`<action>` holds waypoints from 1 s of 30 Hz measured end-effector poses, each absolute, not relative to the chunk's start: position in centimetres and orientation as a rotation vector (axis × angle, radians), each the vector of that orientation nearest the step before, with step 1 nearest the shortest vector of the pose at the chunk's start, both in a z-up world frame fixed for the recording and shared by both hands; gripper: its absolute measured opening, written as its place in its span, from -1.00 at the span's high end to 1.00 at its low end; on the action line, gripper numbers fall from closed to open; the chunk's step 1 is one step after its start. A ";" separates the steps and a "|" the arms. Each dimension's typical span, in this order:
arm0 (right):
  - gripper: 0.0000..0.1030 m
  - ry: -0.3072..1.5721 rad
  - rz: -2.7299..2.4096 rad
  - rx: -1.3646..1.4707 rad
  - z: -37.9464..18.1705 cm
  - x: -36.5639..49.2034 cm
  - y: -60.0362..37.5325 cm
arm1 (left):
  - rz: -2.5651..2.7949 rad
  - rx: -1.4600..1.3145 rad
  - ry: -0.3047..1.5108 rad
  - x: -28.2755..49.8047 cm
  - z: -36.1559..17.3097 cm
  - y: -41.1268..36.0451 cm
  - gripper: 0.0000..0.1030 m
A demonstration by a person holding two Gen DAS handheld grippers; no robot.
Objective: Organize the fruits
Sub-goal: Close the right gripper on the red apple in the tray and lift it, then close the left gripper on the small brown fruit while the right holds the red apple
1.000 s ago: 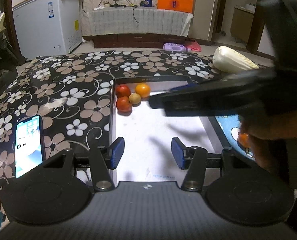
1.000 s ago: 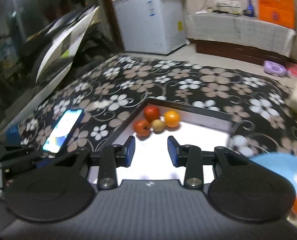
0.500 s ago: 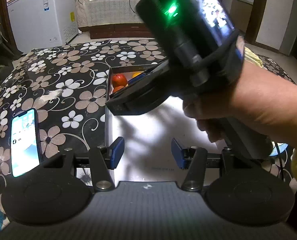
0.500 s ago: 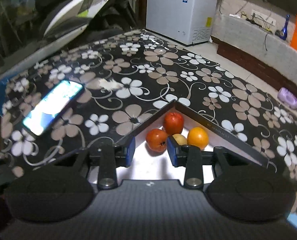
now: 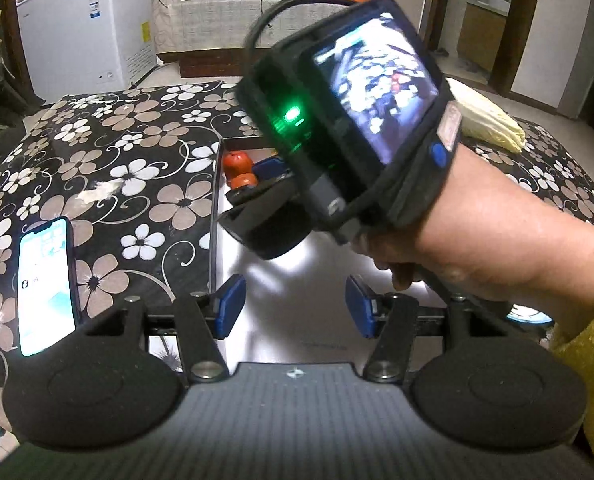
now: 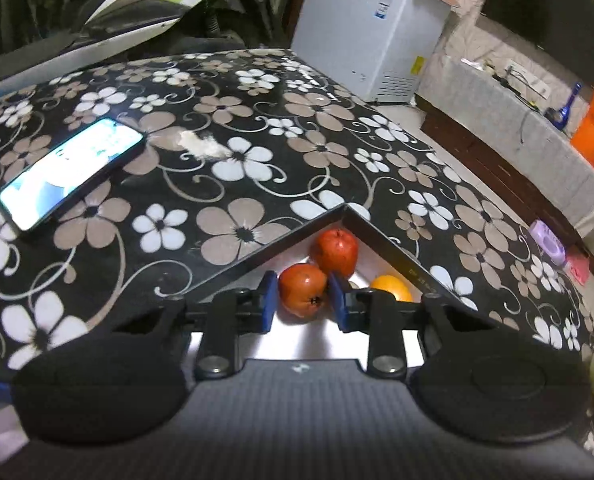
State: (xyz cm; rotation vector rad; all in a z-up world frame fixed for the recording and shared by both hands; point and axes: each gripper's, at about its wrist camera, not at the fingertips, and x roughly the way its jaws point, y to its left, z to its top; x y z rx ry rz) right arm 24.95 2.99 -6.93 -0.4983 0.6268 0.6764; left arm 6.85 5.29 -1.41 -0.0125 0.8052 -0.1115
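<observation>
A white tray (image 6: 377, 236) with a black rim is set into the flowered table. In its far corner lie two red fruits and an orange (image 6: 391, 286). My right gripper (image 6: 301, 300) is closing, and its blue pads touch both sides of the nearer red fruit (image 6: 303, 294). The other red fruit (image 6: 335, 250) sits just behind it. In the left wrist view the right gripper's body hides most of the corner, so only the red fruits (image 5: 239, 166) show. My left gripper (image 5: 293, 306) hangs over the tray's near part (image 5: 216, 220), jaws opening with nothing between them.
A lit phone (image 5: 47, 284) lies on the table left of the tray. A pale cabbage (image 5: 485, 120) rests at the far right. The person's hand (image 5: 477, 240) and yellow sleeve cross the tray's right side. A blue plate (image 5: 529, 314) peeks out beneath the wrist.
The right gripper swung left across the tray and down to the fruit corner. Its jaws narrowed around the nearer red fruit. The left gripper stayed in place.
</observation>
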 end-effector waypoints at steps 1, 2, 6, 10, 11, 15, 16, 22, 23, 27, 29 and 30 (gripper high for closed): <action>0.40 0.637 0.671 -0.473 -6.8 25.1 2.7 | -0.108 -0.013 0.804 6.9 -1.4 5.4 -0.19; 0.40 0.648 0.671 -0.447 -6.7 25.2 2.4 | -0.103 -0.016 0.803 7.0 -1.4 5.4 -0.19; 0.40 0.702 0.658 -0.297 -5.7 25.4 -0.1 | -0.084 -0.024 0.805 7.7 -1.6 5.7 -0.19; 0.40 0.726 0.601 -0.161 -4.4 24.3 -3.9 | -0.061 -0.021 0.805 8.5 -1.8 5.5 -0.19; 0.40 0.732 0.584 -0.130 -4.2 24.0 -4.9 | -0.055 -0.020 0.804 8.8 -1.8 5.5 -0.19; 0.40 0.739 0.510 -0.027 -3.7 22.8 -8.4 | -0.033 -0.024 0.814 10.2 -2.2 5.1 -0.19; 0.40 0.734 0.498 -0.004 -3.5 22.6 -9.1 | -0.027 -0.023 0.817 10.6 -2.3 4.9 -0.19; 0.40 0.695 0.505 0.072 -2.8 22.4 -11.2 | -0.029 -0.005 0.807 13.4 -2.9 3.5 -0.19; 0.40 0.691 0.508 0.078 -2.7 22.3 -11.5 | -0.029 0.000 0.802 14.0 -2.9 3.2 -0.19; 0.40 0.683 0.513 0.119 -2.3 22.5 -13.0 | -0.014 -0.009 0.794 17.0 -3.4 2.9 -0.12; 0.40 0.680 0.516 0.121 -2.2 22.5 -13.6 | -0.005 -0.016 0.820 18.1 -4.0 3.1 -0.05; 0.40 0.678 0.516 0.120 -2.2 22.5 -13.7 | -0.001 -0.017 0.832 18.6 -4.3 3.1 0.00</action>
